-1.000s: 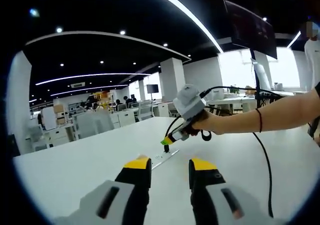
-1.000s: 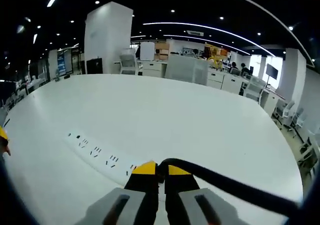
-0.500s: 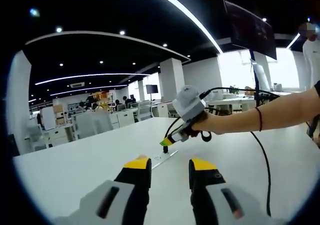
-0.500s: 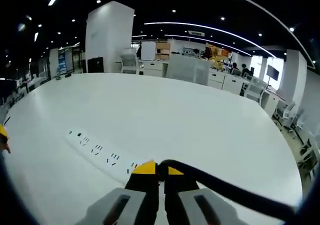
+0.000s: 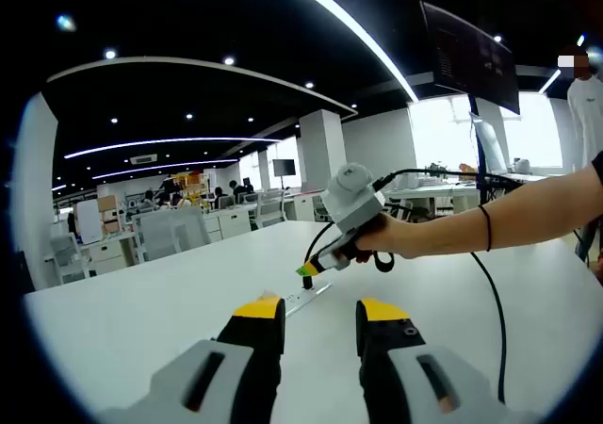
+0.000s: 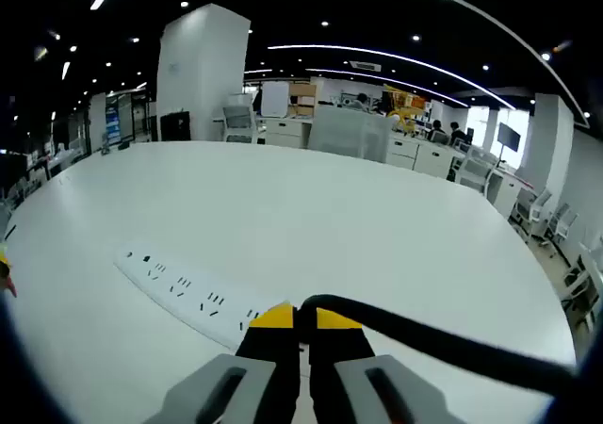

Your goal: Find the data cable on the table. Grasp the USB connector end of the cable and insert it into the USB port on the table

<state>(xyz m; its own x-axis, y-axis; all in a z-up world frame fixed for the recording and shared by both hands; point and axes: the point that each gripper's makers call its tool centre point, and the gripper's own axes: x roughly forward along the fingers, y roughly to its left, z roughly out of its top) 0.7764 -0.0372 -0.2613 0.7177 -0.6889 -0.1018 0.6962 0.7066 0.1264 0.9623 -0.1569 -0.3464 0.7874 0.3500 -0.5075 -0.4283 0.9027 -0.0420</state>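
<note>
— Tongs first: how do they stand?
— Left gripper is spread and empty over the white table. Right gripper pinches the black data cable, which trails off toward 4 o'clock.
— And the socket?
— White power strip lies at 10 o'clock from the right jaws, near end just beside them.

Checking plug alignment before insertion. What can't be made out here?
USB connector: right gripper view, hidden between the right gripper's shut jaws; just the cable emerges.
USB port: the power strip has its near end behind those jaws; too small in the left gripper view.
Cable's far end: cut off at the right gripper view's edge.
</note>
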